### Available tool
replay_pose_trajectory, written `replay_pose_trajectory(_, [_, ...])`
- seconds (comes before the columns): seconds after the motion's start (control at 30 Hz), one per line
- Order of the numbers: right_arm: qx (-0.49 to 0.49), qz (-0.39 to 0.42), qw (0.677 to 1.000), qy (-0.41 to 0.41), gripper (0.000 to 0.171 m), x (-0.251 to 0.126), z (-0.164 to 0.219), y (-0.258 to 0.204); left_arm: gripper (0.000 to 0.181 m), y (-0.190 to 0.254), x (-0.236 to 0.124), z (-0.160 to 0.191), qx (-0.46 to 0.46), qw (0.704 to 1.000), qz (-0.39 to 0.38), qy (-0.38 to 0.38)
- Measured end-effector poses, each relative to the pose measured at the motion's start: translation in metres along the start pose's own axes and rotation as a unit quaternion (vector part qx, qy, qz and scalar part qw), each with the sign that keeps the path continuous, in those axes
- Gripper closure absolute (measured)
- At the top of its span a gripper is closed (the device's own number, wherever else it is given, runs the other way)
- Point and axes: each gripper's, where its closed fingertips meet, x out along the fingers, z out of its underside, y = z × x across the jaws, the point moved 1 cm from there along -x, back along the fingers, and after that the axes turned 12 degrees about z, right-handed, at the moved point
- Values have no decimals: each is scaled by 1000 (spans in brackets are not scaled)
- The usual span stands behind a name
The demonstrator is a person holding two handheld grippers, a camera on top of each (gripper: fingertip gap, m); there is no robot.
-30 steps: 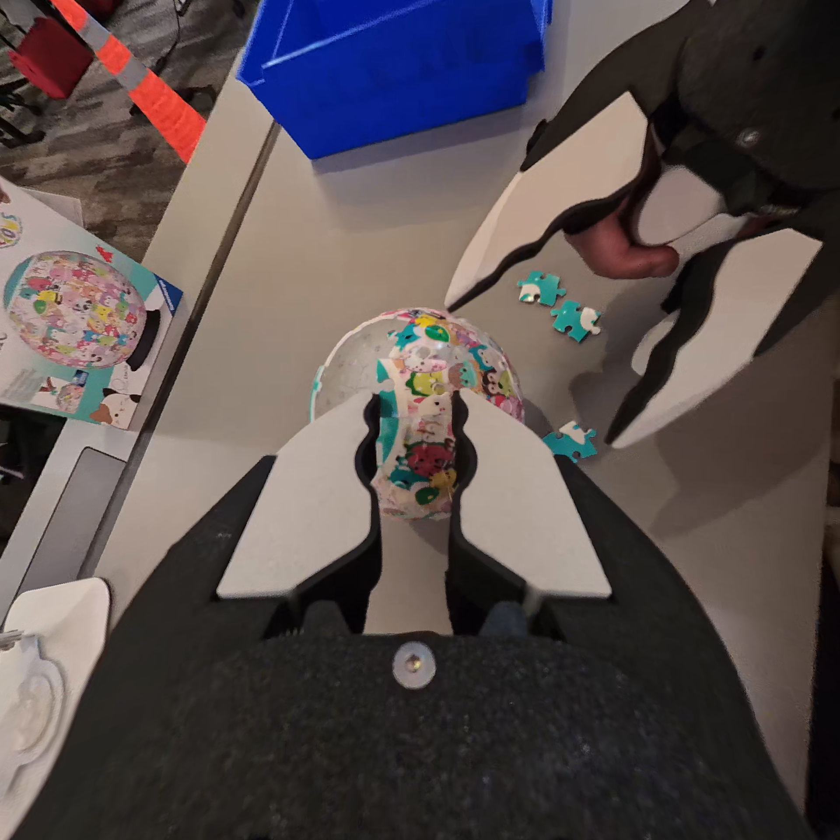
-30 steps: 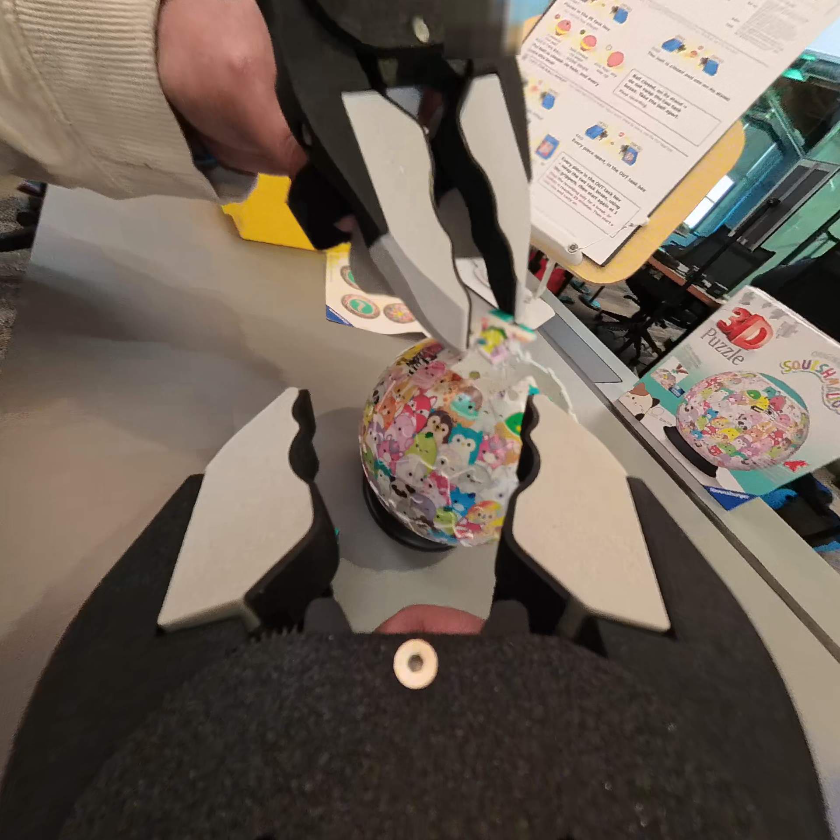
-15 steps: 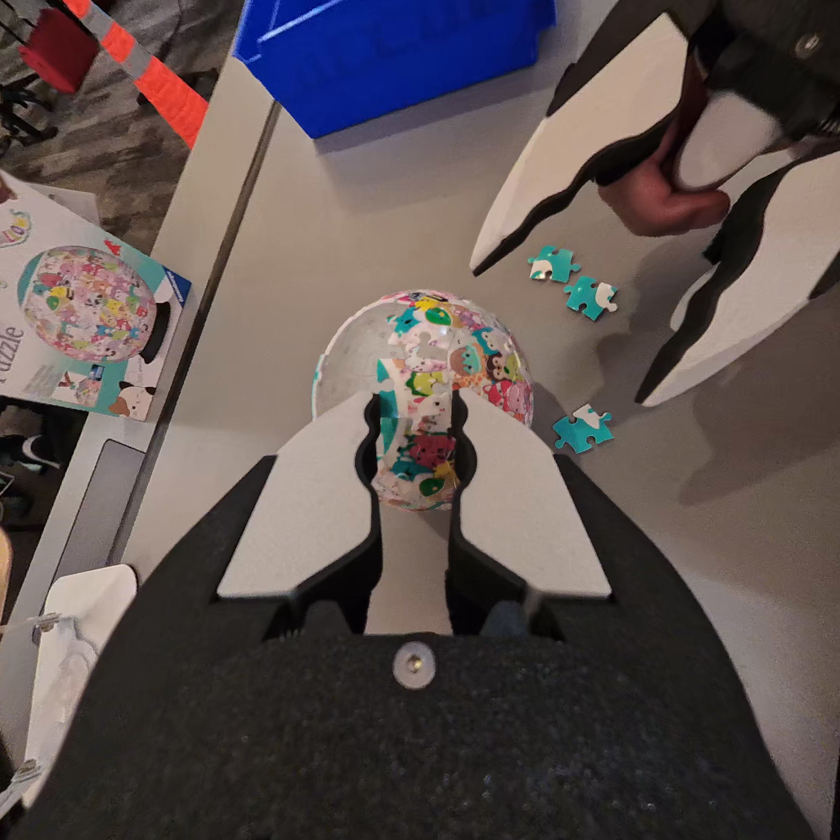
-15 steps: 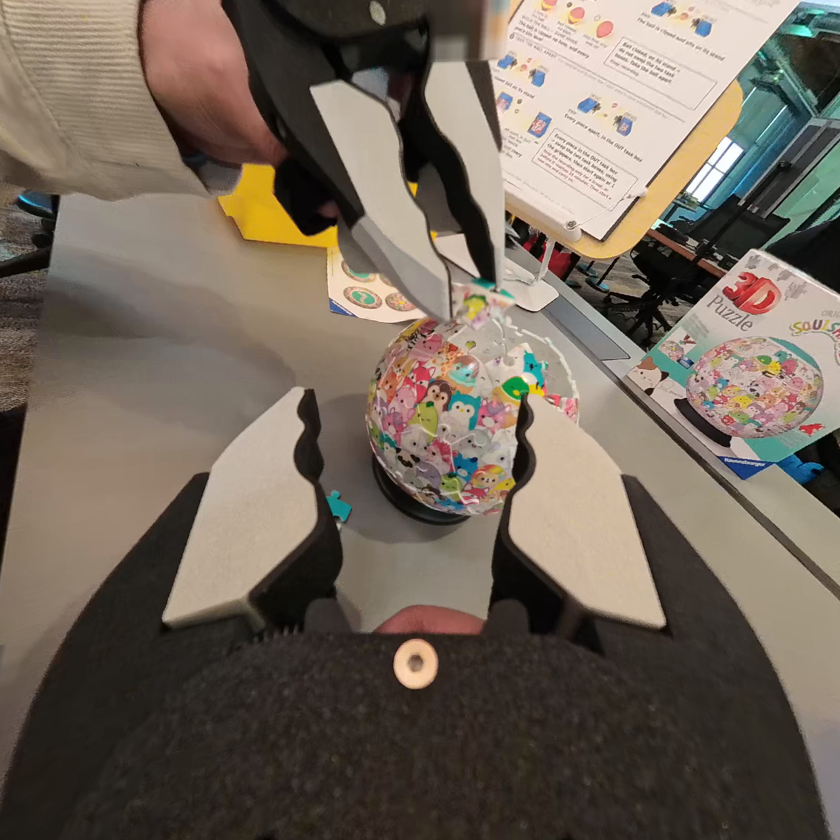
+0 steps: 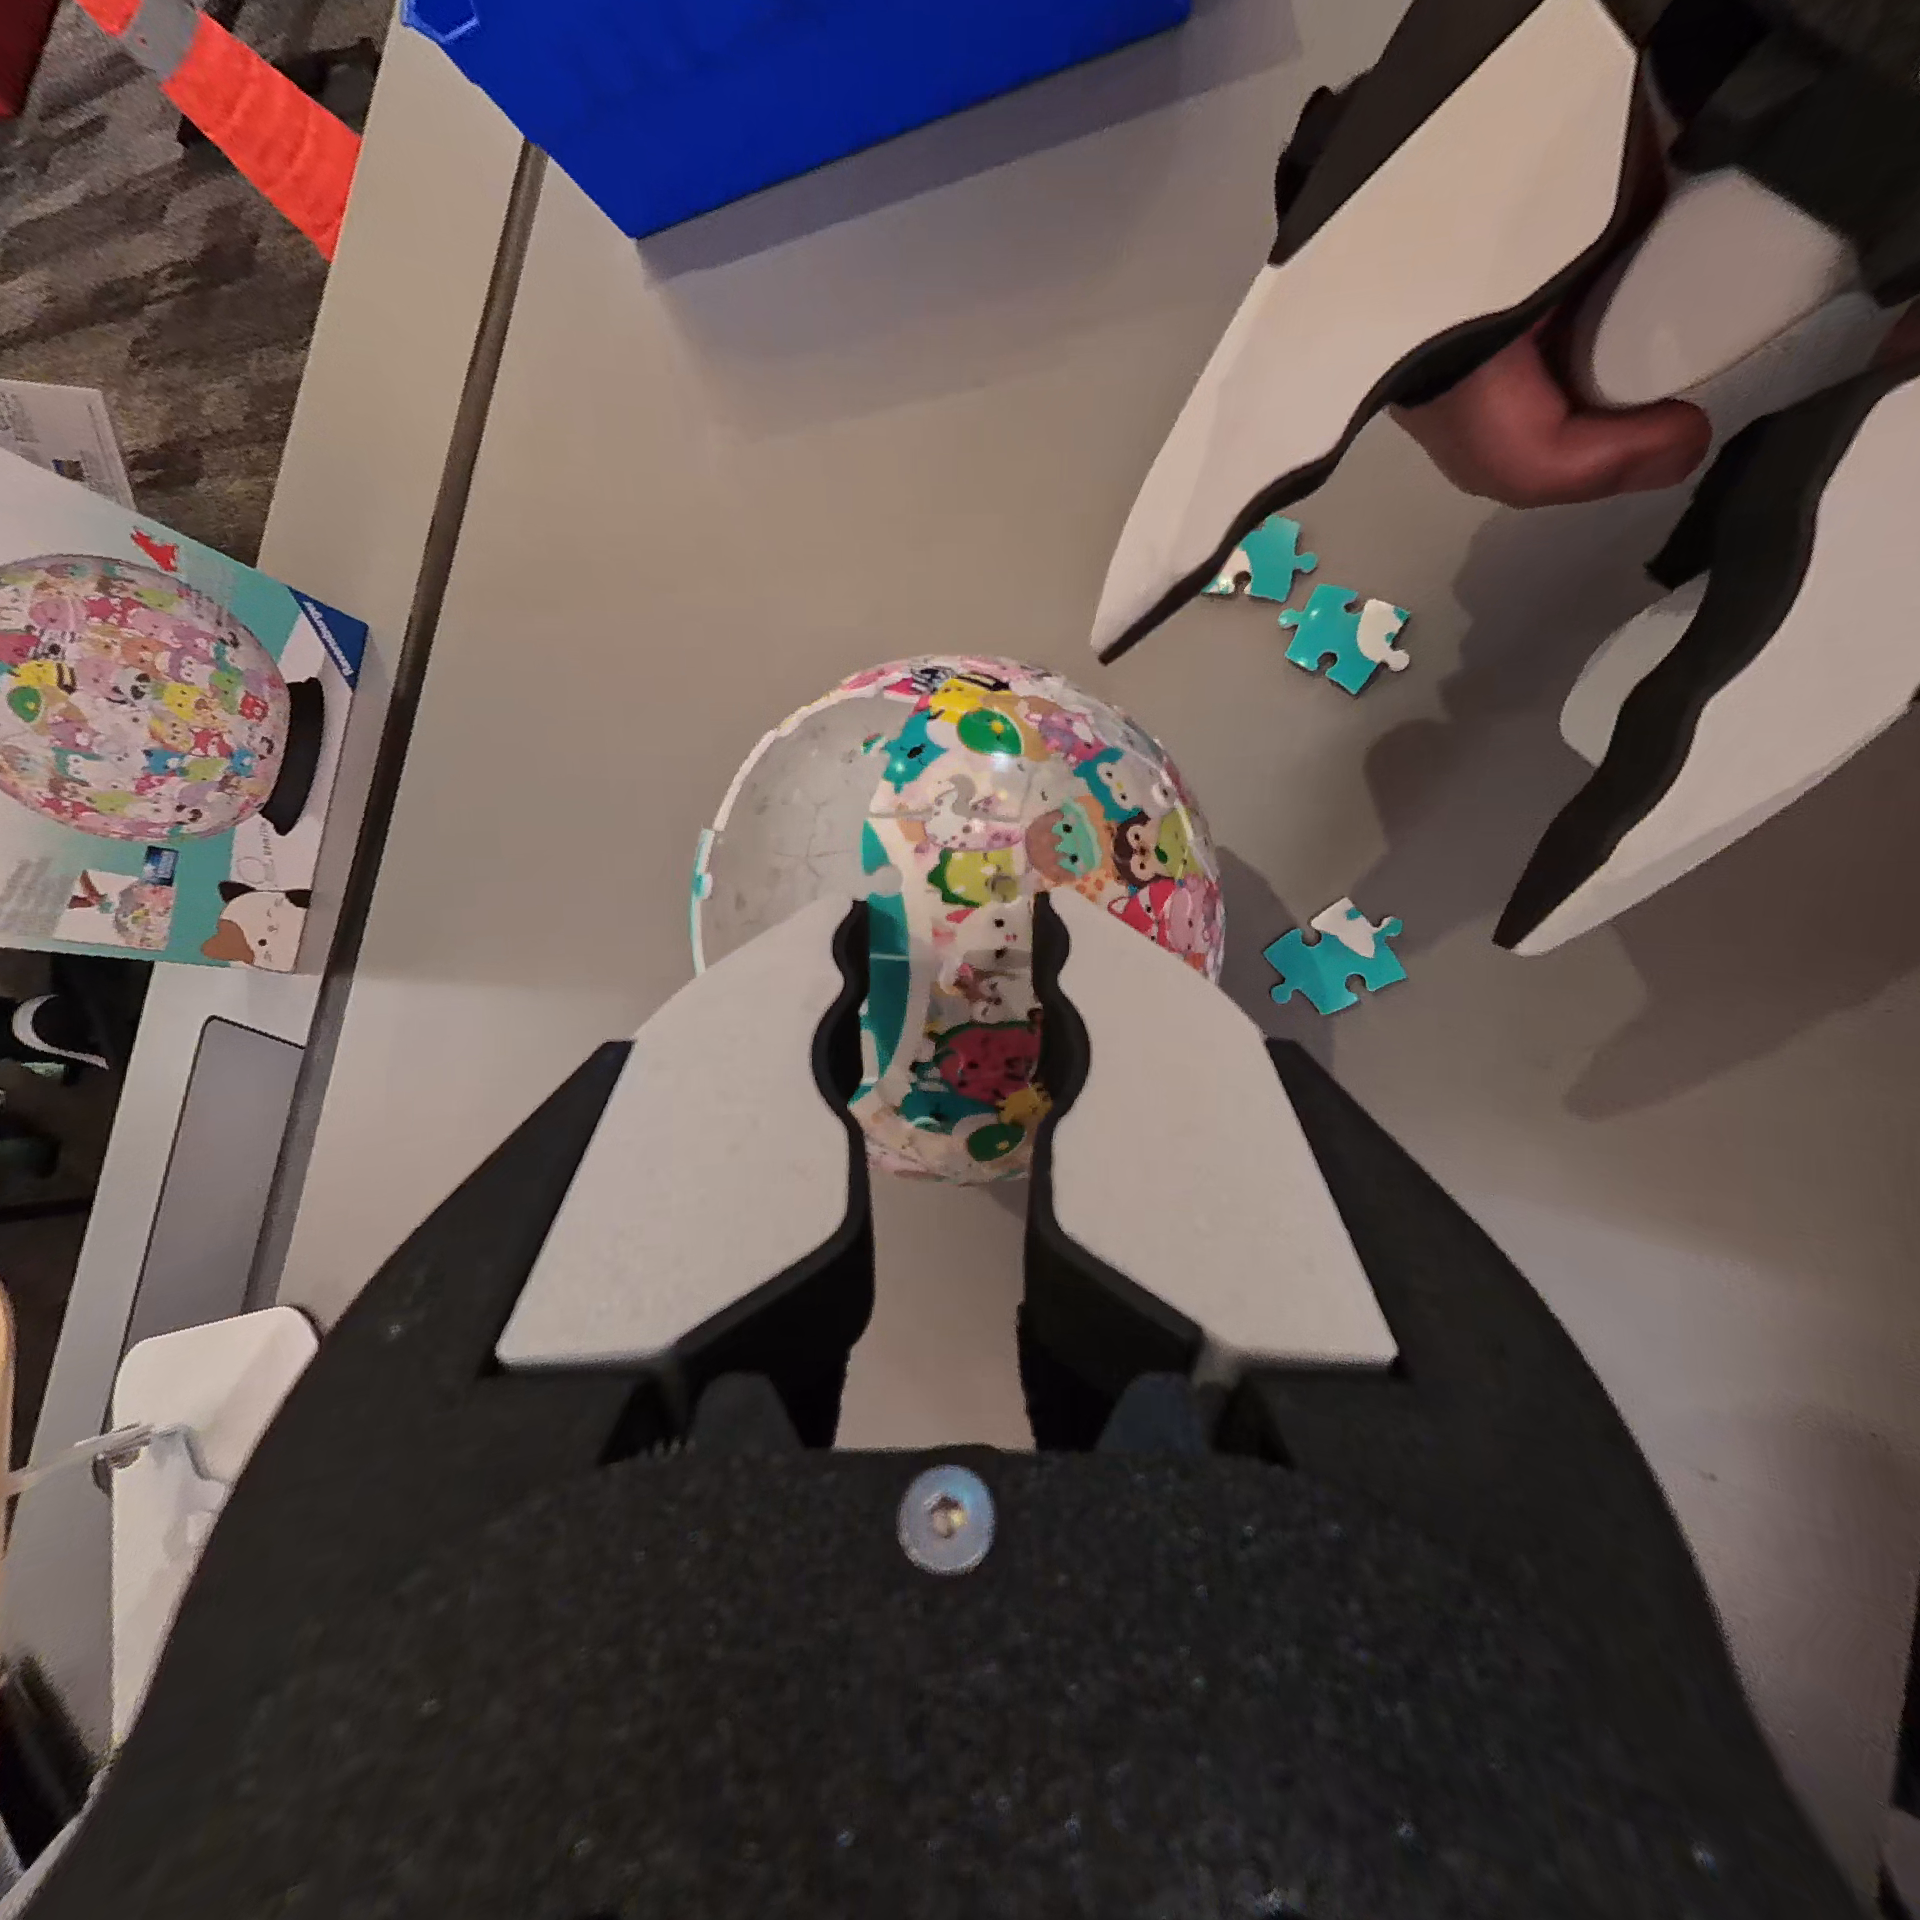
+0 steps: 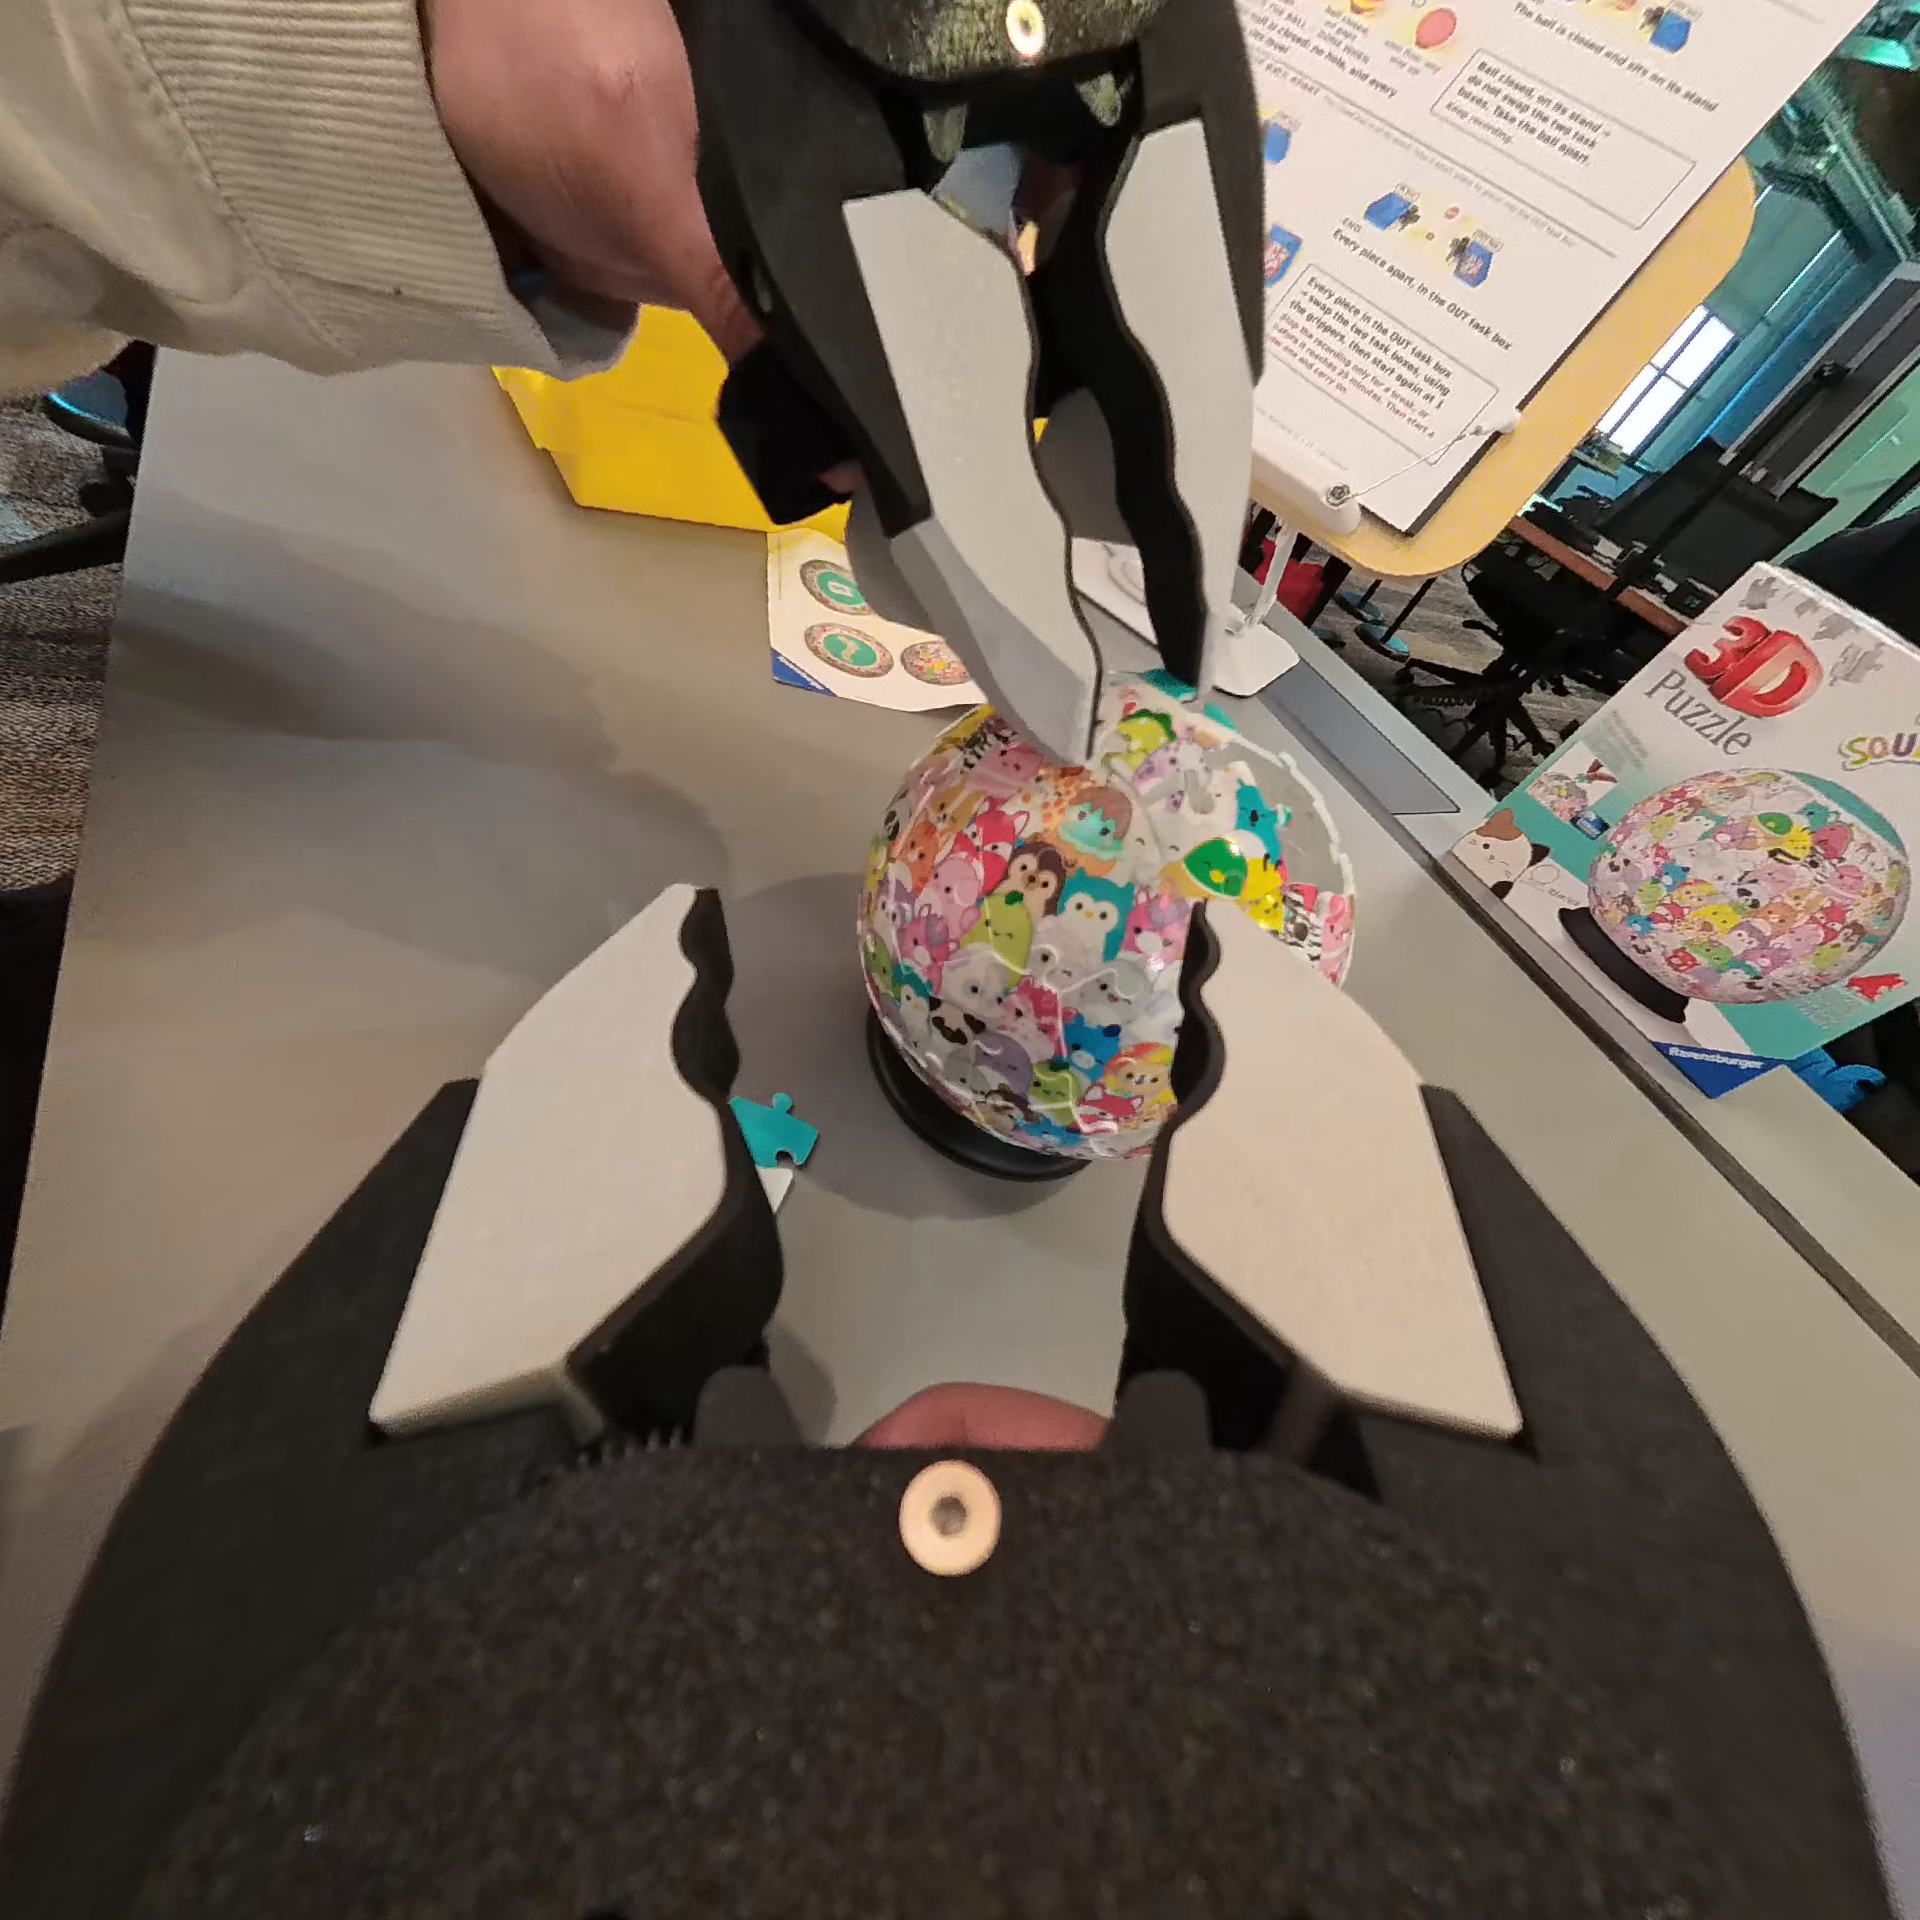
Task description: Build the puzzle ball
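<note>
Puzzle ball near completion: I run two hand-held tools from a distance as the puzzle ball [image 6: 1039,935] sits on its black stand [image 6: 935,1122], close to the counter [image 6: 364,727] edge beside which the puzzle box [image 6: 1714,862] stands.

The left tool [image 5: 945,914] hangs over the top of the ball with its jaws drawn narrow. As best I can judge, it pinches a colourful curved piece [image 5: 951,1039] and holds it at the crown, where its tips meet the shell in the right wrist view. The right tool [image 6: 951,909] is spread wide and carries nothing. It hovers near the middle of the counter, above the loose pieces.

Most of the sphere is assembled. The side towards my right tool is a closed patchwork of printed characters. The side towards the box edge has an open gap with a jagged rim, and the pale inside of the shell shows through it.

Three teal pieces lie loose on the counter: two [image 5: 1345,634] just beside each other out from the ball and one [image 5: 1335,956] near the stand.

I judge that what remains is to seat the held piece, fit those three and close the gap. I cannot tell whether they will fill it.

A blue bin [image 5: 831,83] and a yellow bin [image 6: 644,436] stand at opposite ends of the counter.
</note>
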Motion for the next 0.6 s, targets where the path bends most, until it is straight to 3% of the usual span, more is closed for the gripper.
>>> replay_pose_trajectory(0.6, [-45,-17,999,-1,88,14,-13,-11,152,0,2,0,18,999,31,-27])
